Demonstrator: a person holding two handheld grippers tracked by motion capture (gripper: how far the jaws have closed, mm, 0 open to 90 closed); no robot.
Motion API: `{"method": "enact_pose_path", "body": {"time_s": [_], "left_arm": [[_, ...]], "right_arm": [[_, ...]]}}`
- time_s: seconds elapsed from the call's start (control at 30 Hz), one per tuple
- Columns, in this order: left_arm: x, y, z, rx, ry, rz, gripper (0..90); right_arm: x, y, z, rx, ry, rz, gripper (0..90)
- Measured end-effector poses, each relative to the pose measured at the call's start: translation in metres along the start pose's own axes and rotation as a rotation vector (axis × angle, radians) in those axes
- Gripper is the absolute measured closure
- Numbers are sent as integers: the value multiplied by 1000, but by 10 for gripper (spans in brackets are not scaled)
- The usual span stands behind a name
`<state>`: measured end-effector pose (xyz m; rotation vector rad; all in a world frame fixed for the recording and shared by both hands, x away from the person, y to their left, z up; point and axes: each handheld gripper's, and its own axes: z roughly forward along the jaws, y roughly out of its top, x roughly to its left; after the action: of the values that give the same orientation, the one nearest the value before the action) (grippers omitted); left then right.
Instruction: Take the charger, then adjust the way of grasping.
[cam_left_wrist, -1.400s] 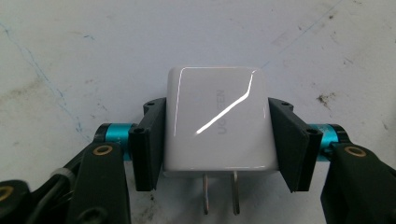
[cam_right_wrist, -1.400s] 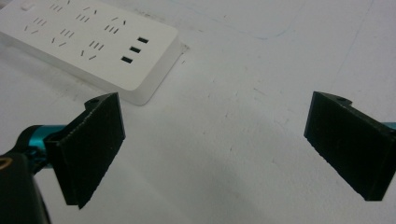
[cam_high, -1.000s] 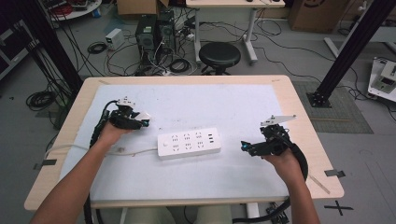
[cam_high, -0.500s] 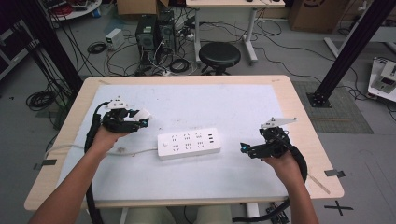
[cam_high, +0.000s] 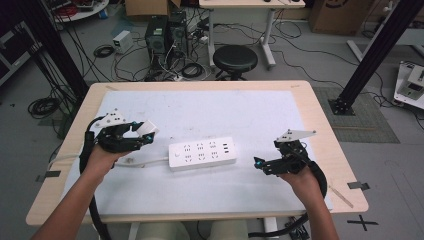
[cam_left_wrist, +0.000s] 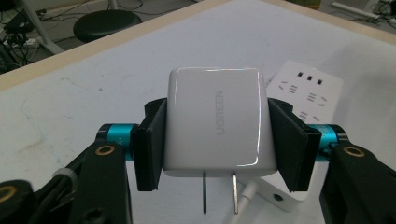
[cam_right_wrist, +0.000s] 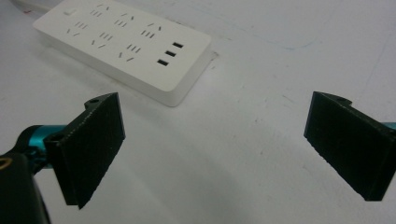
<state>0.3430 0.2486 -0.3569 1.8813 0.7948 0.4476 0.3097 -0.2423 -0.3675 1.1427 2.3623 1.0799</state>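
A white power strip (cam_high: 202, 153) with several sockets lies in the middle of the white table mat; it also shows in the left gripper view (cam_left_wrist: 308, 88) and the right gripper view (cam_right_wrist: 122, 44). My left gripper (cam_high: 146, 132) is shut on a white UGREEN charger (cam_left_wrist: 215, 123), its two prongs pointing down, held above the mat left of the strip. The black pads (cam_left_wrist: 150, 140) press both charger sides. My right gripper (cam_high: 257, 164) stands open to the right of the strip, low over the mat, with nothing between its pads (cam_right_wrist: 91, 147).
The strip's white cord (cam_high: 145, 161) runs left across the mat under my left hand. The wooden table edge (cam_high: 320, 125) frames the mat. Behind the table are a black stool (cam_high: 235, 58), computer cases (cam_high: 160, 35) and loose cables on the floor.
My left gripper has risen with the charger and moved right, toward the power strip. The right gripper has stayed in place.
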Motion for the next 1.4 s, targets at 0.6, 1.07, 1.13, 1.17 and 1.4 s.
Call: {"method": "enact_pose_path", "body": {"time_s": [0.6,1.07,1.13,1.17,1.4], "left_arm": [[-38,7,-17,-32,-63,76,426],[-54,3,-5,-9,-147,158,426],[-57,1,-2,3,-160,180,426],[-57,1,-2,3,-160,180,425],[-64,0,3,23,-187,236,426]], "right_arm": [[18,3,-6,-24,28,-43,50],[29,11,9,15,88,-44,50],[31,13,11,29,111,-55,51],[31,13,11,29,111,-55,51],[32,18,15,34,143,-53,50]]}}
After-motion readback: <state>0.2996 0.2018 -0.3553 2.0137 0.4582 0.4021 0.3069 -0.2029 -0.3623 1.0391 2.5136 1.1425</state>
